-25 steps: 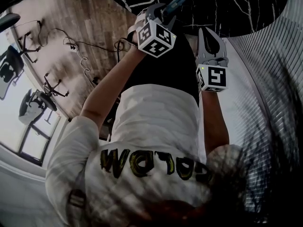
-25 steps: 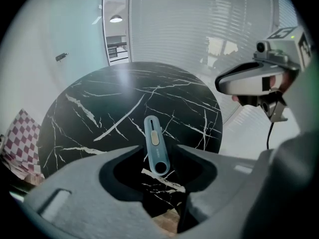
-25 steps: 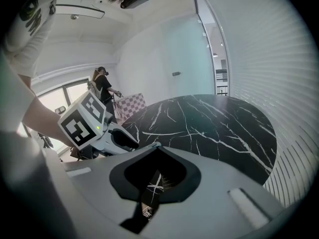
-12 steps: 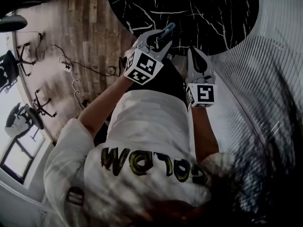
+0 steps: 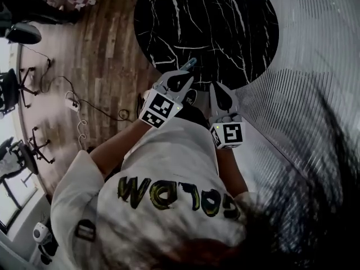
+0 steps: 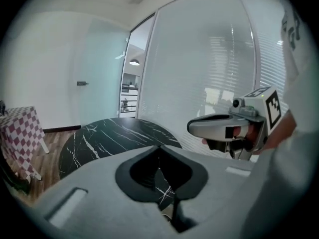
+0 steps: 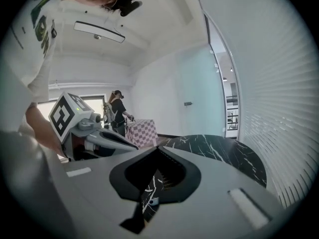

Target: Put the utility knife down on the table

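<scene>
Knife (image 5: 191, 64) looked to be lying on the table (image 5: 225, 27) right by its near edge; left gripper (image 5: 185, 73) hung over that same edge, jaws closing and almost together, nothing between them; right gripper (image 5: 216, 86) hung over the table's near edge too, jaws pinched together, holding nothing.

Left hand-held gripper (image 6: 159, 147), empty jaws closing; right hand-held gripper (image 7: 158, 149), jaws together.

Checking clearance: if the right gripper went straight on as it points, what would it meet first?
Probably the table: the right gripper tilts slightly down toward it, though depth is unclear.
</scene>
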